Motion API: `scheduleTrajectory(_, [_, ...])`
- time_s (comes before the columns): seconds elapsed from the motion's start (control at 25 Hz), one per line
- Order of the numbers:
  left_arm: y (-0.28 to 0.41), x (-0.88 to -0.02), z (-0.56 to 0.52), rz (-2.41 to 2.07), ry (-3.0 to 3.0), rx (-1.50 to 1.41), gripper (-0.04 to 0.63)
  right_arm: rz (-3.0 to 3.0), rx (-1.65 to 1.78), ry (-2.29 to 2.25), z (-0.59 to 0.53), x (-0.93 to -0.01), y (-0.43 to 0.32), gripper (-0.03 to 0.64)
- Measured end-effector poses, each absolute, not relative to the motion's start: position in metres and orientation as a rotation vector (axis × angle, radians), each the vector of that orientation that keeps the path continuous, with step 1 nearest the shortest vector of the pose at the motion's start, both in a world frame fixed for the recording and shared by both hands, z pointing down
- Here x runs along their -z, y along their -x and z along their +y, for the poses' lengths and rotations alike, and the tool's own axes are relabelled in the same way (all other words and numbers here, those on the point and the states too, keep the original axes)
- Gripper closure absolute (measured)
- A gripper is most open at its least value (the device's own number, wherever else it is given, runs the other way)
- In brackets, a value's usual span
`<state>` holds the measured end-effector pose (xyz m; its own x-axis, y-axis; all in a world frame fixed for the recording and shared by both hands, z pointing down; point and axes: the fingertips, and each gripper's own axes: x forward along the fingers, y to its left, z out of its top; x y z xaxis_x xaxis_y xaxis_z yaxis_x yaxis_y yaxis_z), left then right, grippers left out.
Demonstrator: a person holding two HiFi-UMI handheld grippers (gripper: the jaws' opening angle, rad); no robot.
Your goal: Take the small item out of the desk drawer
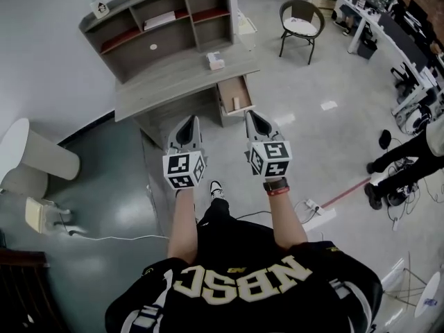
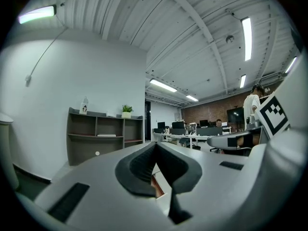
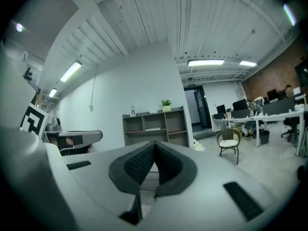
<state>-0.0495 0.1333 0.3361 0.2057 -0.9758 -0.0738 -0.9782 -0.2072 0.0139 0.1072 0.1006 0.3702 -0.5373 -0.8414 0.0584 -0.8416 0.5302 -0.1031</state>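
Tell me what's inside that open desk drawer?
A single small pale item lies on the brownish floor of the drawer, near its front end. The drawer's rear runs under the desktop, so anything back there is hidden.

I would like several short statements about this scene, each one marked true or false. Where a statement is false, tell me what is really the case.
1. The drawer of the desk stands open. True.
2. A small item lies inside the drawer. True.
3. The left tool grips the small item. False: the left tool is shut with nothing in it, short of the drawer.
4. The right tool has its jaws wide apart. False: the right tool is shut, with nothing between its jaws.
5. In the head view, a chair stands on the floor to the right of the desk. True.
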Motion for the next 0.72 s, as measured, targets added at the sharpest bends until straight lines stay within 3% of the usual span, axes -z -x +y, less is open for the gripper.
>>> scheduleTrajectory(0.72, [0.108, -0.326, -0.052, 1.871, 2.499, -0.196, 0.588, -2.675, -0.139, -1.584, -0.069, -0.360, -0.046, 0.609])
